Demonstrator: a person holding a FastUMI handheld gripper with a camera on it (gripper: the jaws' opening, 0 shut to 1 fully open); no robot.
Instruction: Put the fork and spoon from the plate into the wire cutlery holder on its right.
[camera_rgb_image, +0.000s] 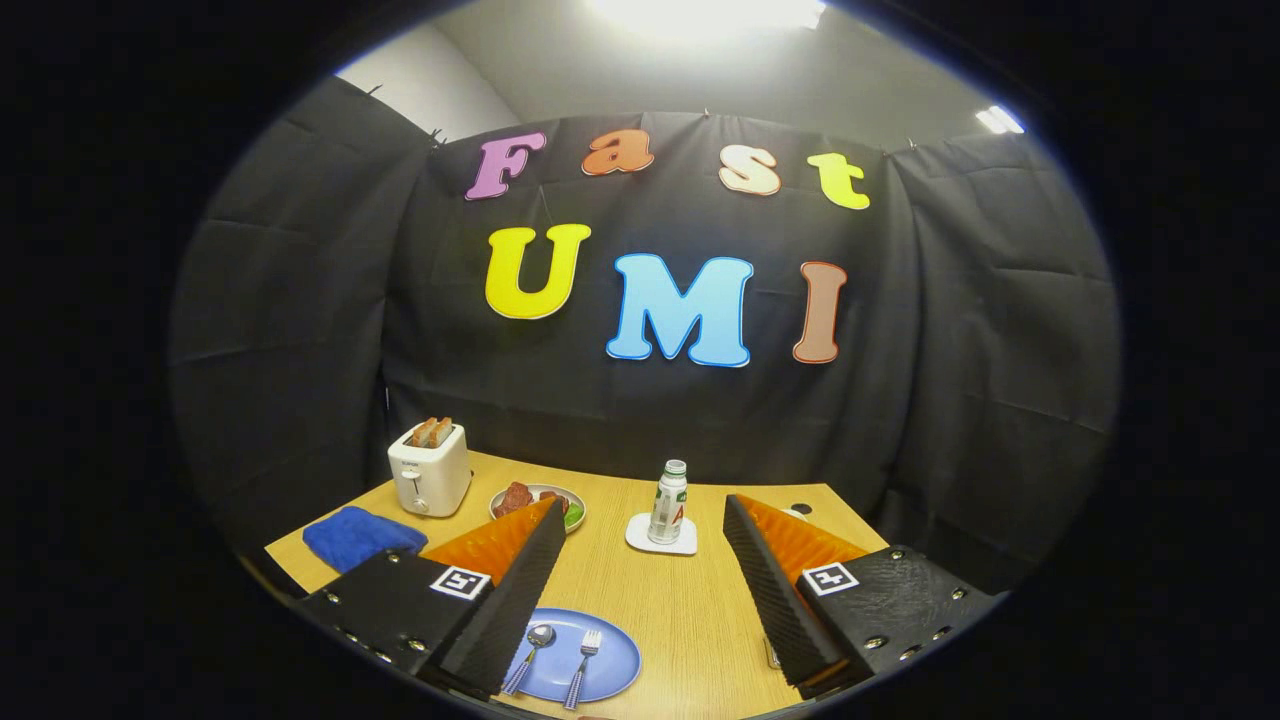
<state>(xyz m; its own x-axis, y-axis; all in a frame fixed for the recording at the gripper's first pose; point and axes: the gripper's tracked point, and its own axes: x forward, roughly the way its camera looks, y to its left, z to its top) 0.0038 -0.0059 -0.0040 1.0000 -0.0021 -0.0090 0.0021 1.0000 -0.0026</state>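
A black cloth wall closes off the back of the booth, and in front of it a pale wooden table (690, 610) carries everything. Farthest left lies a folded blue cloth (352, 536), with a white toaster (430, 470) holding two slices just behind it. Next comes a small dish of food (560, 497), partly hidden by the claw's left finger. Nearer, and just ahead of that finger's tip, sits the blue plate (610, 655), with the spoon (530, 652) on its left half and the fork (582, 662) close beside it on the right. Both lie almost parallel, heads pointing away toward the back wall and handles running back toward the holder of the claw, so their long axes run roughly along the fingers. Toward the middle of the table a small bottle (668, 502) stands upright on a white coaster (662, 537). A glimpse of something metallic shows by the right finger, possibly the wire cutlery holder, though too little is visible to tell.

The claw (650, 600) is released, fingers spread wide and grasping nothing. The cutlery sits off to the left of the gap, nearest the left finger, so I judge the claw must shift left and descend before closing across a handle.
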